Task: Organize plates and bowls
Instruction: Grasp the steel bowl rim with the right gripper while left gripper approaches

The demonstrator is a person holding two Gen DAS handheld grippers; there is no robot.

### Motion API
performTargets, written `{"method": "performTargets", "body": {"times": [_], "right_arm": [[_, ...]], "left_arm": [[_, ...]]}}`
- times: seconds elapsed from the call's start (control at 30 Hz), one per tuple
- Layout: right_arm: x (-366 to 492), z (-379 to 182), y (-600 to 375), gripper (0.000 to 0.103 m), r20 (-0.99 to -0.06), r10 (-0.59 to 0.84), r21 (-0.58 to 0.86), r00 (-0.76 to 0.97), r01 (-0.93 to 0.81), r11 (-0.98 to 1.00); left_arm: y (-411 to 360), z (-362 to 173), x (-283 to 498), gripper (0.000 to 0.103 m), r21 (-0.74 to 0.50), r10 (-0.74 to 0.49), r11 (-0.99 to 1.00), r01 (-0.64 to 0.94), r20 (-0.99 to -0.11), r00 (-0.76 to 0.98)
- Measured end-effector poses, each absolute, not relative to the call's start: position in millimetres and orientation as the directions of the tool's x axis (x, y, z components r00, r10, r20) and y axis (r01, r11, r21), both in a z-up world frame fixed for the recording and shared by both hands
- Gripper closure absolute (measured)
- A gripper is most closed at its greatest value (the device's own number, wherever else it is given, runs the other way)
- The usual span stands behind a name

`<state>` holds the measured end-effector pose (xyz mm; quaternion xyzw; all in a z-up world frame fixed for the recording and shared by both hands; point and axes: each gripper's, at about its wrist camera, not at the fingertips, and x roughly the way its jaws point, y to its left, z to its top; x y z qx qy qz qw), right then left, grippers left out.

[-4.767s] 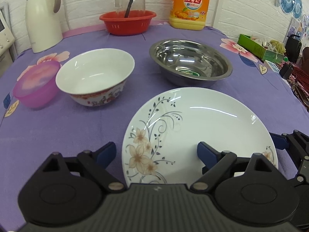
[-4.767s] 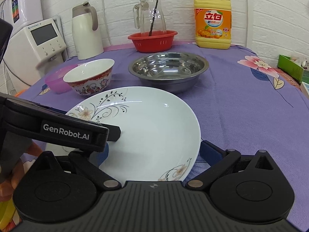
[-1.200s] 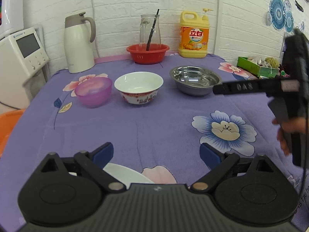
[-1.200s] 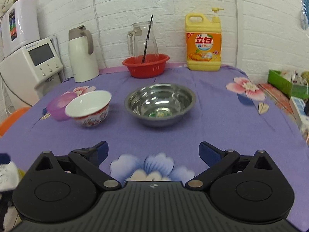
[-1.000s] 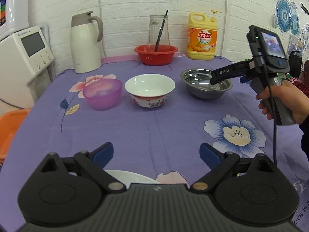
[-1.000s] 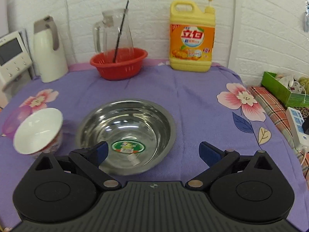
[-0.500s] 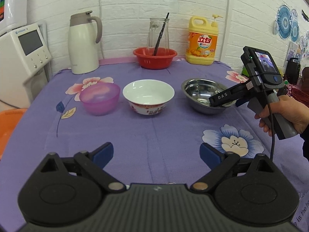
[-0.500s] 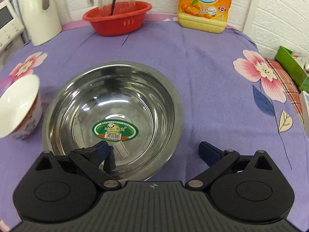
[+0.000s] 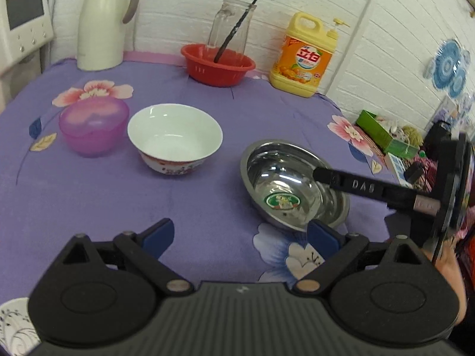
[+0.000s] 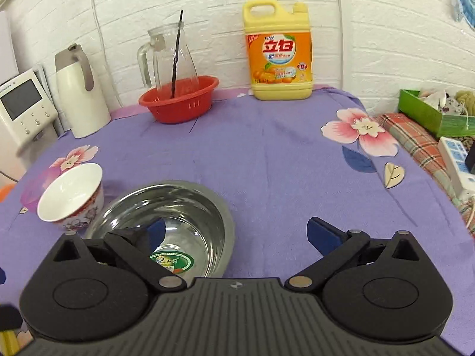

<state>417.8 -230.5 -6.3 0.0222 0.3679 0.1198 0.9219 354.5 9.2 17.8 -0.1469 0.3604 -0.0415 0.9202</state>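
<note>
Closer now, right gripper (image 10: pixel 234 231) fingers spread astride steel bowl (image 10: pixel 190 207) rim, perhaps touching; left gripper (image 9: pixel 240 234) spread, empty.

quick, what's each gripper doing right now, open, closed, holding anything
Left gripper: open, holding nothing.
Right gripper: open, straddling the steel bowl's rim, one finger inside, not clamped.

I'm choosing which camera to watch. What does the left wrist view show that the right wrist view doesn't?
Only the left wrist view shows the floral plate at its bottom-left corner and the right tongs from outside, one finger inside the steel bowl. Only the right shows the power strip. Both show the white bowl, purple bowl, red basket and detergent.
</note>
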Motion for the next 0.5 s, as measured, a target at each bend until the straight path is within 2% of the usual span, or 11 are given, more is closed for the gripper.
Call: {"method": "performTargets", "body": {"times": [0.17, 0.3, 0.4, 0.5], "right_arm": [[425, -35, -225, 0.0, -0.713, 0.223, 0.104, 0.664, -0.215, 0.971], [420, -39, -222, 0.0, -0.714, 0.221, 0.08, 0.664, -0.237, 0.968], [416, -42, -214, 0.0, -0.708, 0.193, 0.01, 0.68, -0.264, 0.965], [417, -41, -216, 0.0, -0.703, 0.204, 0.023, 0.681, -0.266, 0.964]], "left_arm": [[0, 6, 398, 0.008, -0.384, -0.164, 0.912, -0.142, -0.661, 0.732], [-16, -8, 426, 0.008, -0.341, -0.11, 0.92, -0.194, -0.699, 0.706], [-23, -17, 435, 0.008, -0.318, -0.081, 0.923, -0.219, -0.713, 0.697], [-27, -22, 440, 0.008, -0.291, -0.044, 0.927, -0.238, -0.713, 0.7]]}}
